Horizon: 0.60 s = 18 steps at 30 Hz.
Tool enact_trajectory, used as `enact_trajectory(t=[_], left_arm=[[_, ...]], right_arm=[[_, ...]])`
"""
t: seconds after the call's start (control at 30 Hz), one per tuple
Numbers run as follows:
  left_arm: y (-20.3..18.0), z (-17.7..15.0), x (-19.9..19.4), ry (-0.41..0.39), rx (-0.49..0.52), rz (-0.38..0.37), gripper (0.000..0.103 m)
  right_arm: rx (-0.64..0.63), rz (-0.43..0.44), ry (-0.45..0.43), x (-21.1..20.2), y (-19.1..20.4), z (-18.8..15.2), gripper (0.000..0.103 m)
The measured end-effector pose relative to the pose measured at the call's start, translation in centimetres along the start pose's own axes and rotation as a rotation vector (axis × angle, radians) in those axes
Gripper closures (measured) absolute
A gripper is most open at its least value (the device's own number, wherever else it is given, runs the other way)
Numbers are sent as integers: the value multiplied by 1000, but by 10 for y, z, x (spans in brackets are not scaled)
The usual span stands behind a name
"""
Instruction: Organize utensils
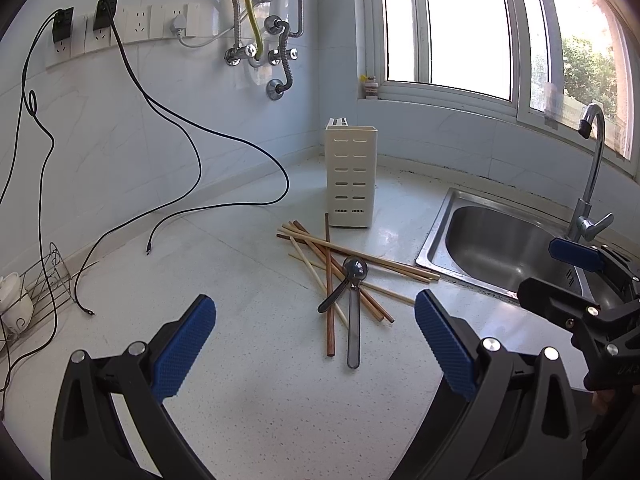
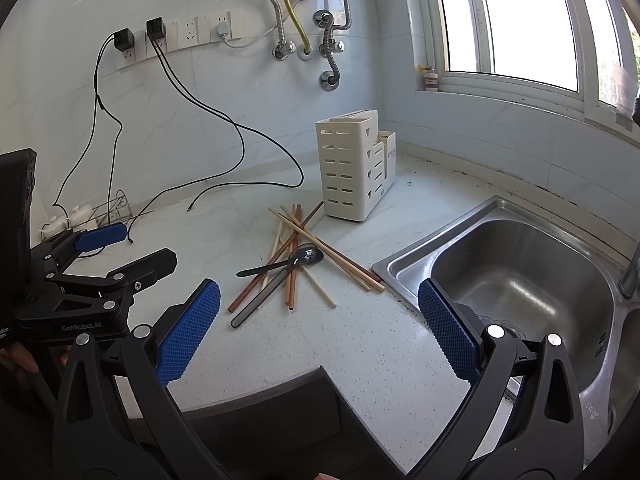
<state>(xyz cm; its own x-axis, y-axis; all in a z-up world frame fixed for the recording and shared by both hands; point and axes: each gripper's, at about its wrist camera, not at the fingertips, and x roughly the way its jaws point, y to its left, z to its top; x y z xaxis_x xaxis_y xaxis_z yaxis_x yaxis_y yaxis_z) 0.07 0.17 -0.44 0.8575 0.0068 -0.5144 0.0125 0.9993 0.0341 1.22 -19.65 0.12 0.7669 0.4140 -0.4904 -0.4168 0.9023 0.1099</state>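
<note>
Several wooden chopsticks [image 1: 320, 248] lie crossed in a loose pile on the white counter, with two dark spoons [image 1: 354, 276] on top. The pile also shows in the right wrist view [image 2: 296, 240], with the spoons [image 2: 304, 258]. A cream slotted utensil holder [image 1: 351, 172] stands upright just behind the pile; it also shows in the right wrist view [image 2: 352, 168]. My left gripper [image 1: 316, 340] is open and empty, just short of the pile. My right gripper [image 2: 320, 324] is open and empty, near the counter's front edge, right of the left one.
A steel sink [image 1: 500, 248] with a tap [image 1: 592, 176] lies right of the pile, shown too in the right wrist view [image 2: 520, 280]. Black cables [image 1: 180, 184] trail from wall sockets across the counter's left. A wire rack with white crockery [image 1: 16, 304] stands at far left.
</note>
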Motion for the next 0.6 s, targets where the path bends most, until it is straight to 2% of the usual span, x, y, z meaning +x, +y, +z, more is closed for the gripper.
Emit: enact_trajectory(t=[0.6], left_arm=[[2, 3, 3, 8, 0, -3, 5]], right_arm=[[2, -5, 7, 4, 0, 2, 8]])
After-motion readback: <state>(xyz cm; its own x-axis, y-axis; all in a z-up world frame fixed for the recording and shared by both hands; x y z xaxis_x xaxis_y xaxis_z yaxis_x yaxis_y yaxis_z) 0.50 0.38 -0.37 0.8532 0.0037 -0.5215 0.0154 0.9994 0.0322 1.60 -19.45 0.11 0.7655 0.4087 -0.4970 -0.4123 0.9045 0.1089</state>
